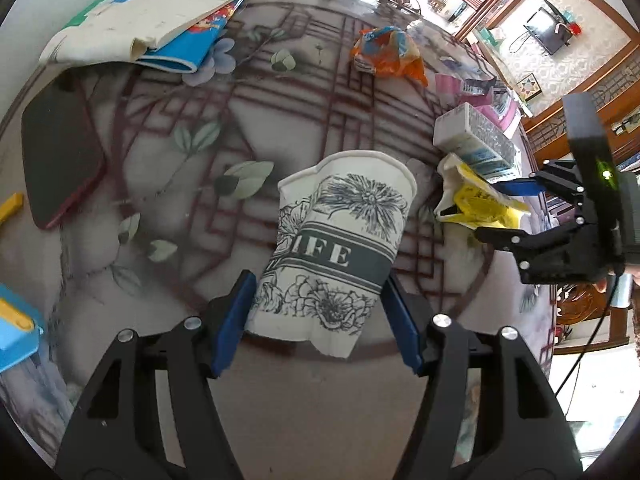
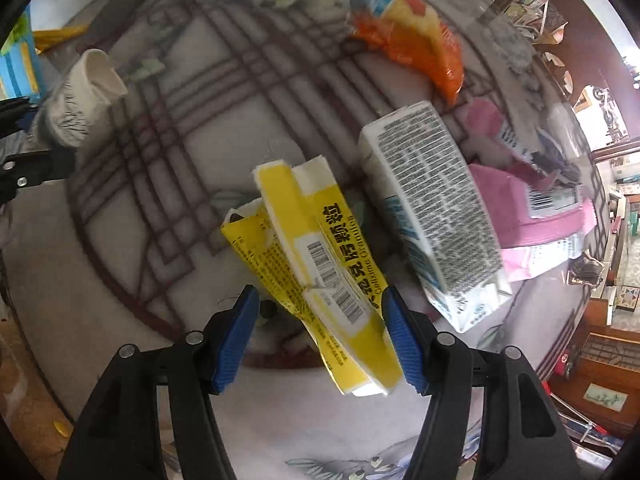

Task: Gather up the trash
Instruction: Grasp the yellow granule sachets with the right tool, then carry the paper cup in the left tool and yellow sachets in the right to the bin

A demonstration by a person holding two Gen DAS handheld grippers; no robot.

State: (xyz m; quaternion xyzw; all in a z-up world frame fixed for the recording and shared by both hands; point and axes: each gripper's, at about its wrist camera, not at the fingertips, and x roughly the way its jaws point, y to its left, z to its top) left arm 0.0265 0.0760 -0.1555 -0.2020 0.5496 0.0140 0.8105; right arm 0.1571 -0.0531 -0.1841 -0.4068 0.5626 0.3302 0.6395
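We judge cup light, crushable: left gripper grips its base | right gripper open around stiff yellow box

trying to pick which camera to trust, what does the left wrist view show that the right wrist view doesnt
Only the left wrist view shows the dark phone in a red case and the stack of white and blue booklets.

Only the right wrist view shows the barcode side of the flattened yellow medicine box between the right gripper jaws.

Both show the crumpled floral paper cup, orange snack wrapper and white printed carton.
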